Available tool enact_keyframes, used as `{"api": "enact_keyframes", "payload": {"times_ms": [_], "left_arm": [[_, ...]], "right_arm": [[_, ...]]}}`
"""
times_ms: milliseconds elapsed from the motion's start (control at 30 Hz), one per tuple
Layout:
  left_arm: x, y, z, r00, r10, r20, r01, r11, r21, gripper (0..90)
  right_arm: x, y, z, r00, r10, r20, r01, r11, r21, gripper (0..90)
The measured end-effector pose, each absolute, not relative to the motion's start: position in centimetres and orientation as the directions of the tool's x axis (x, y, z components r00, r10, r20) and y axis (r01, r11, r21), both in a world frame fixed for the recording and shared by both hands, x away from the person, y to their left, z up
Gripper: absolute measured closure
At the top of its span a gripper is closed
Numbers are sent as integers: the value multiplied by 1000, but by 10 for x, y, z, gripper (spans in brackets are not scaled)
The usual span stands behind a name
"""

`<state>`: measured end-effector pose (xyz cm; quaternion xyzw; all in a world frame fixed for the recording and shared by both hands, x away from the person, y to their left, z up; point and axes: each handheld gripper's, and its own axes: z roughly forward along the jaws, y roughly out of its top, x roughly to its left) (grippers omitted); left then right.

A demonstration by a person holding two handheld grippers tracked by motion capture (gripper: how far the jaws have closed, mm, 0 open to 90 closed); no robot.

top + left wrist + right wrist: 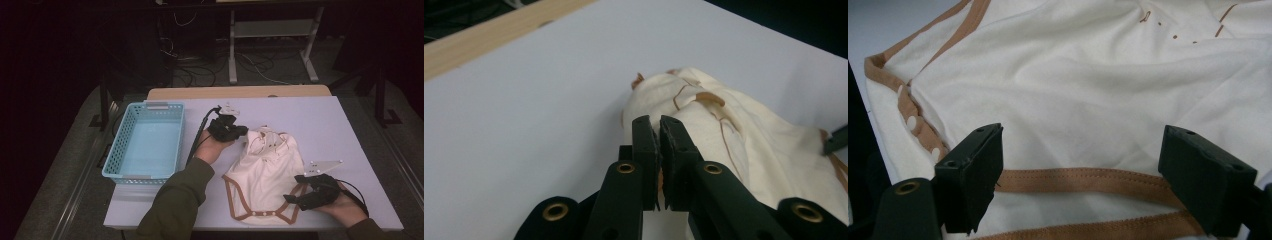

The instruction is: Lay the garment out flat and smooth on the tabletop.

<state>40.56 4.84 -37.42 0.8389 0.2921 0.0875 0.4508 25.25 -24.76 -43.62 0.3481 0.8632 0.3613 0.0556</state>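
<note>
A cream baby bodysuit (265,170) with brown trim lies crumpled on the white table (325,120). At its upper left corner my left gripper (242,131) is shut, and in the left gripper view a sliver of cloth shows pinched between the jaws of the left gripper (659,122), with the rest of the bodysuit (734,125) bunched beyond. My right gripper (290,199) stands open at the garment's lower right edge. In the right gripper view, the right gripper (1083,132) has its jaws wide apart over the brown hem (1083,180) of the bodysuit (1088,75).
A light blue plastic basket (117,150) stands at the table's left side, nothing in it. A wooden strip (240,92) runs along the far table edge. Behind it are a white frame's legs (232,60) and cables on the floor.
</note>
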Motion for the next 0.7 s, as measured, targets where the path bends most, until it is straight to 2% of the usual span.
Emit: {"api": "enact_keyframes", "payload": {"times_ms": [367,433,700], "left_arm": [[420,62,-367,765,635,-107,432,-384,816,853],[422,67,-375,731,676,-93,472,-401,785,853],[421,75,-403,688,718,-103,542,-414,732,850]], "right_arm": [[253,-248,-436,-753,640,153,556,495,667,172],[253,-249,-436,-754,639,152,556,496,667,172],[253,-249,-436,-751,643,151,558,496,666,172]]}}
